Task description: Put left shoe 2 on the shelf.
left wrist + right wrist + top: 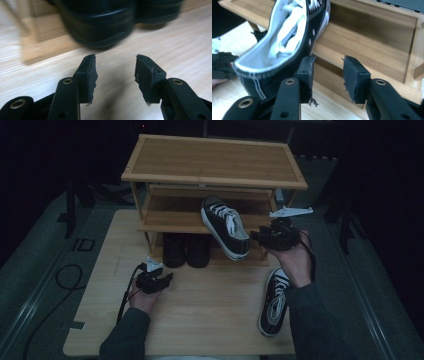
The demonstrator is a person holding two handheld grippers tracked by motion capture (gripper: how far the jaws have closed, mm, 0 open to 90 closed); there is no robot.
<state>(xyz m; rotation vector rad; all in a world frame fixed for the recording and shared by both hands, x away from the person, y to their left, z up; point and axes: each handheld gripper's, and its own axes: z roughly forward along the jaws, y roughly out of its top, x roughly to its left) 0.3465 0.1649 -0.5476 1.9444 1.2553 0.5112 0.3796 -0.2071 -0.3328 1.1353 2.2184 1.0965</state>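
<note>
Now, at the wooden shoe rack [215, 167] standing along the far edge of the counter [200, 315], my right gripper [263, 235] hangs just beside the heel of a black-and-white sneaker [225, 226]. That sneaker lies on the rack's middle shelf [170, 222], toe pointing to the back, heel jutting out over the shelf's front lip. In the right gripper view the jaws stand apart with nothing between the pads; one pad sits right against the outside of the sneaker's heel collar [272, 62], and whether it touches I cannot tell. I judge the sneaker released rather than grasped.

Its long axis runs front to back, slightly slanted, and it lies to the left of my right gripper, so any push deeper would go along that axis. My right hand is clearly the nearer one.

Its mate, the second sneaker [274, 302], lies on the counter near the front right corner, toe toward me.

My left gripper [167, 279] hovers released and empty over the counter's left half, aimed at the black shoes [186, 251] on the rack's bottom shelf.
</note>
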